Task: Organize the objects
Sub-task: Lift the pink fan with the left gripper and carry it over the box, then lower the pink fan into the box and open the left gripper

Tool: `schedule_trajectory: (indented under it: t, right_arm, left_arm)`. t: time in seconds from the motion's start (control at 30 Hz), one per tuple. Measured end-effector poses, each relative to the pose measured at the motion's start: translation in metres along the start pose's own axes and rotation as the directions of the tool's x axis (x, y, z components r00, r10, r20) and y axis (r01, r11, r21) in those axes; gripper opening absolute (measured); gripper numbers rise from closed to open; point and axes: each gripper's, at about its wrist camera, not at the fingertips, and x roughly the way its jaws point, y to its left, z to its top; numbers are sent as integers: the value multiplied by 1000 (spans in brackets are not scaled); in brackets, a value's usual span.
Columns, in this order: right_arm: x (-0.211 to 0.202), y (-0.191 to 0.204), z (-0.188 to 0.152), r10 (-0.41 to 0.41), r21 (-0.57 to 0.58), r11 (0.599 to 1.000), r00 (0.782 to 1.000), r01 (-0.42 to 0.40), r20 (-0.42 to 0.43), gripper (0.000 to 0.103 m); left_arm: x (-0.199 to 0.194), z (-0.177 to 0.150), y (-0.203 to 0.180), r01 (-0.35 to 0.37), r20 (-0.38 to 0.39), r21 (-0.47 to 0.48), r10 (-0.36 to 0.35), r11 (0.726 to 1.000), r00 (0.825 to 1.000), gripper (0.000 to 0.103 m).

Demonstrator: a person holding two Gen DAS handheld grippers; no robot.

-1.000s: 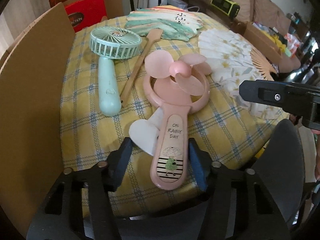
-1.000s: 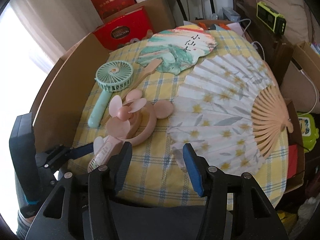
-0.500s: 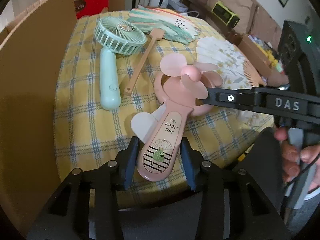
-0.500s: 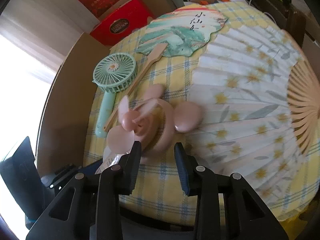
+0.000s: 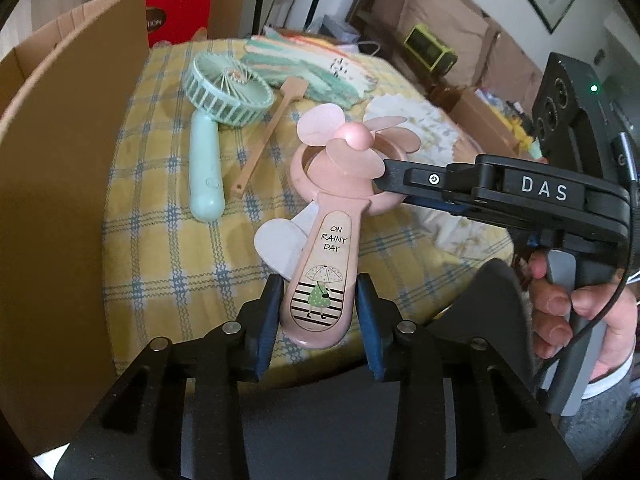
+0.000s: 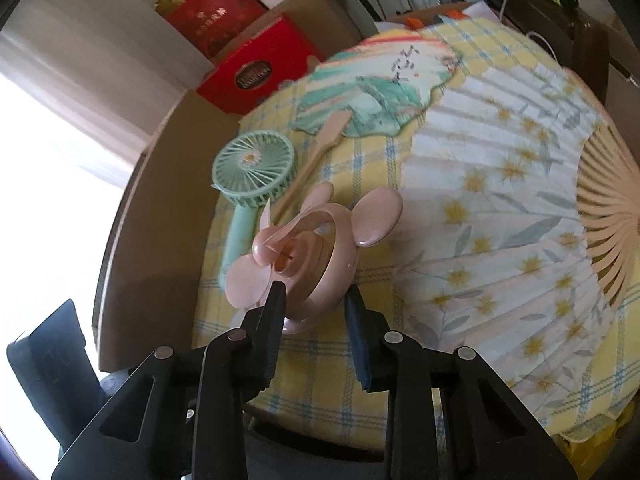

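A pink hand fan (image 5: 332, 208) with mouse ears and an "On Rainy Day" handle is lifted above the yellow checked tablecloth (image 5: 160, 236). My left gripper (image 5: 318, 312) is shut on its handle. My right gripper (image 6: 314, 312) is closed around the fan's round head (image 6: 308, 256); it also shows in the left wrist view (image 5: 400, 184), reaching in from the right. A mint green hand fan (image 5: 216, 120) lies to the left. A painted paddle fan (image 6: 368, 92) and a white folding fan (image 6: 500, 220) lie on the cloth.
A cardboard wall (image 5: 60, 184) stands along the table's left side. Red gift boxes (image 6: 256, 68) stand behind the table. Cardboard boxes and a green-yellow device (image 5: 430, 46) sit at the back right.
My left gripper has shut on the pink fan's handle and raised it. My right gripper has moved in from the right and closed around the fan's head.
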Motion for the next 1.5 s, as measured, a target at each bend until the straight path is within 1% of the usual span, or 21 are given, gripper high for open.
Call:
schedule_trajectory:
  t: [0.23, 0.43, 0.6, 0.73, 0.87, 1.03, 1.23, 1.33, 1.43, 1.5]
  right_arm:
    - [-33, 27, 10, 33, -61, 998, 998, -30, 51, 29]
    - [-58, 64, 23, 65, -144, 988, 993, -50, 97, 29]
    - [-65, 102, 34, 82, -217, 974, 992, -59, 99, 29]
    - [-59, 145, 45, 95, -297, 953, 991, -63, 92, 29]
    - [-38, 194, 50, 119, -365, 927, 990, -86, 69, 28]
    - [5, 234, 50, 133, -398, 909, 991, -119, 7, 27]
    - [56, 258, 46, 115, -413, 900, 990, -140, -84, 26]
    - [81, 263, 44, 94, -412, 900, 987, -140, -129, 27]
    - [98, 265, 40, 61, -429, 895, 986, -123, -155, 27]
    - [107, 266, 37, 33, -448, 887, 985, -107, -169, 27]
  left_arm:
    - [-42, 5, -8, 7, 88, 25, -9, 1000, 996, 33]
    - [-81, 12, -7, 0, 179, 22, -4, 1000, 984, 33]
    - [-113, 19, 9, -5, 241, -7, 6, 1000, 971, 33]
    - [-138, 20, 31, -25, 280, -42, 36, 999, 959, 33]
    - [-155, 17, 66, -59, 300, -99, 86, 993, 950, 33]
    - [-158, 10, 117, -67, 282, -185, 118, 981, 952, 33]
    - [-149, 0, 162, -91, 240, -253, 154, 963, 959, 33]
    - [-141, -6, 174, -103, 215, -272, 165, 957, 963, 33]
    - [-130, -10, 182, -111, 190, -287, 170, 952, 967, 33]
    - [-121, -13, 183, -139, 166, -282, 191, 949, 967, 33]
